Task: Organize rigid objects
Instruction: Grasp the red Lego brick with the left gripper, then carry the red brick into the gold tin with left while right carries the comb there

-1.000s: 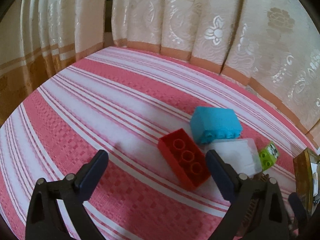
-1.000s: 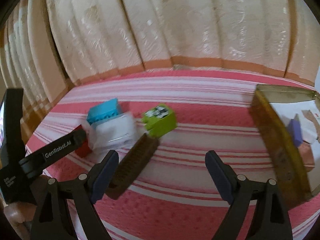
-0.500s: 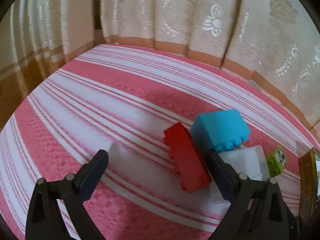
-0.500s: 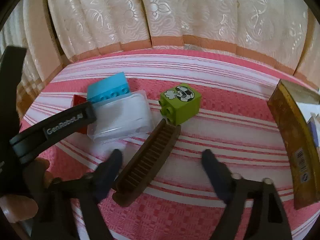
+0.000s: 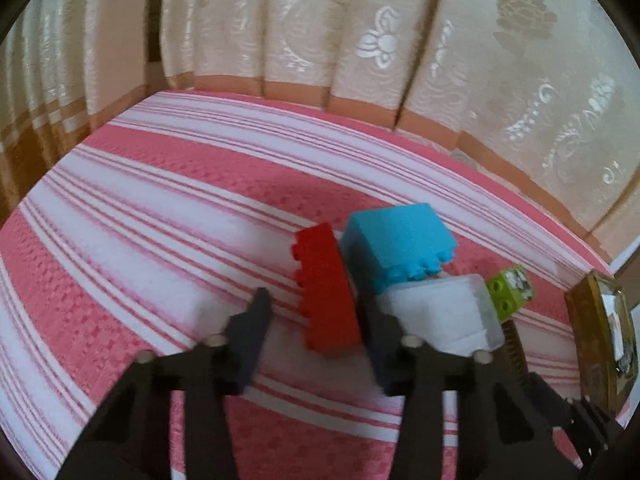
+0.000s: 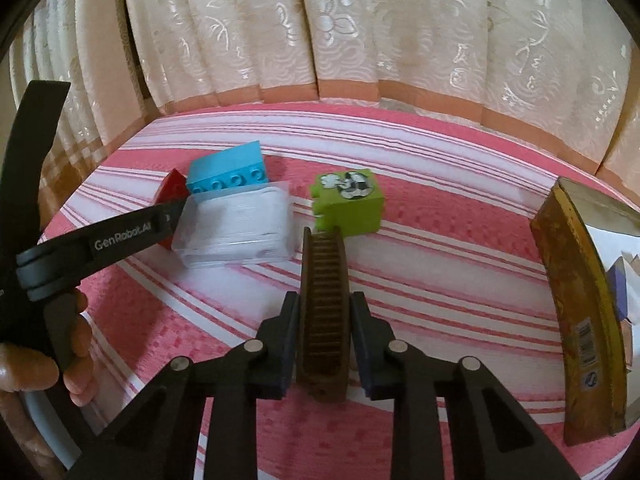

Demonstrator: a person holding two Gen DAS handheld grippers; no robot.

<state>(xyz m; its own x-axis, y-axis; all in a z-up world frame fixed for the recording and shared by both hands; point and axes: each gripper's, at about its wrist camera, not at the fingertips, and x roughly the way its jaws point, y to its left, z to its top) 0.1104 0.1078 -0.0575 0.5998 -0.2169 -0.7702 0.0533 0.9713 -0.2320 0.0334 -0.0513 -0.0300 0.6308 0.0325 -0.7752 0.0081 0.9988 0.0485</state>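
The right gripper is clenched on a brown comb; both pads press the comb's long sides, its jaws having just been closing. The comb stands on edge on the pink-and-white striped cloth, teeth upward, its far tip just short of a green block with a printed picture on its top face. The left gripper has also just been closing: its jaws straddle a red brick that lies on its side with studs facing left. The right finger sits against the brick's right face, while a gap shows between the left finger and the studs, so the brick is not yet clamped. A blue brick lies just beyond the red brick, nearer the cloth's far edge, and rests against a clear plastic box. In the right wrist view the left gripper's finger crosses in front of the red brick, with a hand on its handle. A gold-rimmed tin stands near the cloth's right edge. Cream embroidered curtains hang along the far edge.
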